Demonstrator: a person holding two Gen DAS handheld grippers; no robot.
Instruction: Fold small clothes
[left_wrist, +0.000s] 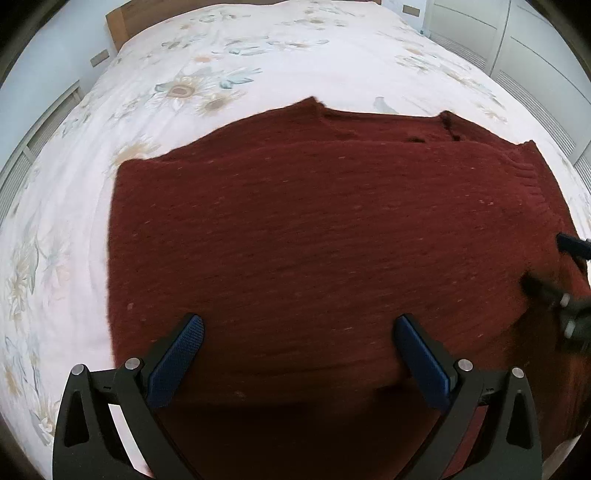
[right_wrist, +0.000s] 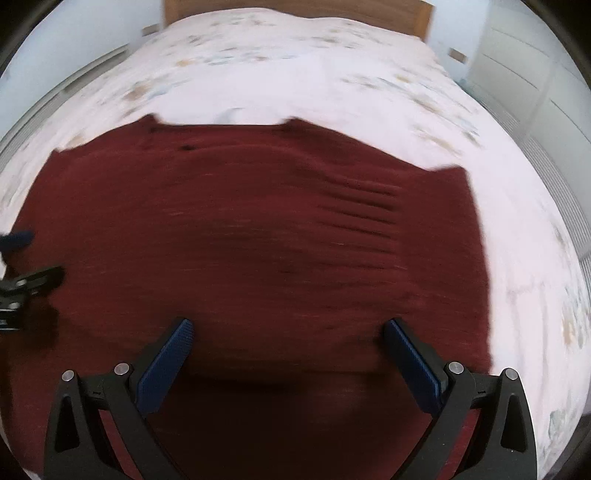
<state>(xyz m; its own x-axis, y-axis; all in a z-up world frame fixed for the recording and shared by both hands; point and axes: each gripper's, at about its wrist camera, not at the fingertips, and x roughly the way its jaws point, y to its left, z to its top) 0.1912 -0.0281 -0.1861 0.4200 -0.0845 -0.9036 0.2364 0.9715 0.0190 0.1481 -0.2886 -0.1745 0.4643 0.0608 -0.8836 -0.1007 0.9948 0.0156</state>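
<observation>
Red sweater (left_wrist: 314, 229) flat on bed (left_wrist: 229, 74)

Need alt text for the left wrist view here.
A dark red knitted sweater lies spread flat on a bed with a white floral cover. The left gripper, jaws wide open and empty, hangs over its near edge; the right gripper shows at the right margin.

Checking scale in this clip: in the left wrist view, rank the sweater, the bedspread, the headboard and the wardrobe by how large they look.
1. Sweater and bedspread: too close to call; the sweater is nearer.
2. Wardrobe.
3. Headboard, only a corner showing.
</observation>
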